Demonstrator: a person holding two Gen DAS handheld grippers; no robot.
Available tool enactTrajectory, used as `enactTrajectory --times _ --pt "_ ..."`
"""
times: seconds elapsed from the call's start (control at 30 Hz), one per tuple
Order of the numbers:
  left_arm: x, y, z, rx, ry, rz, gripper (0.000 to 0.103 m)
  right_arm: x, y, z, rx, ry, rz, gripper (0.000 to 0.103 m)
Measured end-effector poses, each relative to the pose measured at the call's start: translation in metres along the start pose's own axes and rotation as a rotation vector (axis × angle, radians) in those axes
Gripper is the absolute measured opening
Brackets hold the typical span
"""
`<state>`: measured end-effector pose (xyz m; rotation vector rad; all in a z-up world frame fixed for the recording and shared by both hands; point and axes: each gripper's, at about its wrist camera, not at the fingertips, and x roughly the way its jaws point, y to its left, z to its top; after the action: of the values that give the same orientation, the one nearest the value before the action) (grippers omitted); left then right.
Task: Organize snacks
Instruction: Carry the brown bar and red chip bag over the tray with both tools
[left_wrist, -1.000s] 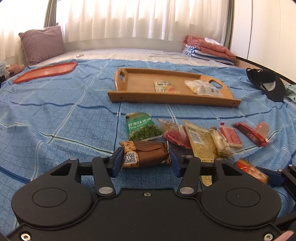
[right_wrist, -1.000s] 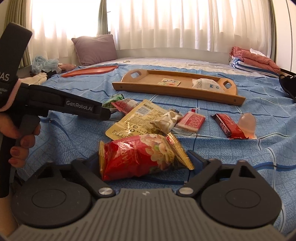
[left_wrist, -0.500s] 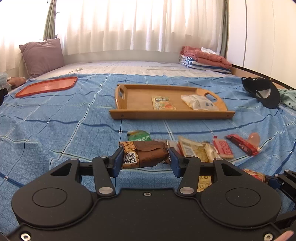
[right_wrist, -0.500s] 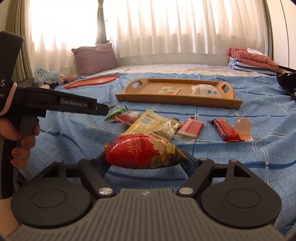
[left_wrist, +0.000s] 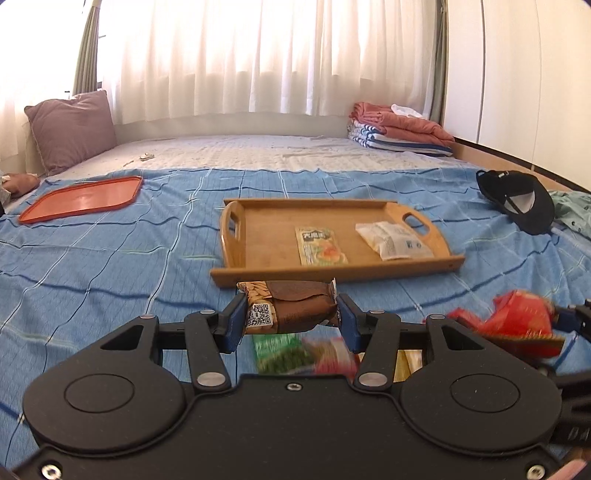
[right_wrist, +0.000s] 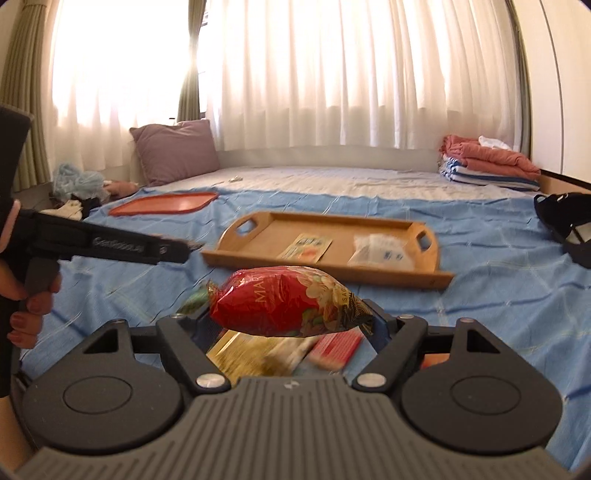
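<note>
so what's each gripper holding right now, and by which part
Left gripper clamps the brown snack by its two short ends. Right gripper clamps the red bag by its ends, too.

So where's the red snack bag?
The red snack bag is pinched between the right gripper fingers, up off the bed, in front of the wooden tray.

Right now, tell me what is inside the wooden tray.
The wooden tray holds two flat packets: a green and orange one and a white one. Anything beneath them is covered; its near wall hides little.
</note>
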<state>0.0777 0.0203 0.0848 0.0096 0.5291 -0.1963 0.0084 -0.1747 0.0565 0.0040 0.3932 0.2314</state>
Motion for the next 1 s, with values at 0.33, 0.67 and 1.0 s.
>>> enactTrajectory --times 0.33,0.67,1.0 --pt "0.042 0.008 0.051 -0.014 0.0 -0.007 0.049 0.048 -0.044 0.061 0.03 0.019 -0.028 0.079" --pt "0.109 0.008 0.076 -0.006 0.025 -0.017 0.049 0.132 -0.067 0.107 0.096 0.116 -0.005 0.079" --pt "0.181 0.013 0.07 -0.027 0.117 0.024 0.049 0.211 -0.079 0.097 0.238 0.26 0.062 0.079"
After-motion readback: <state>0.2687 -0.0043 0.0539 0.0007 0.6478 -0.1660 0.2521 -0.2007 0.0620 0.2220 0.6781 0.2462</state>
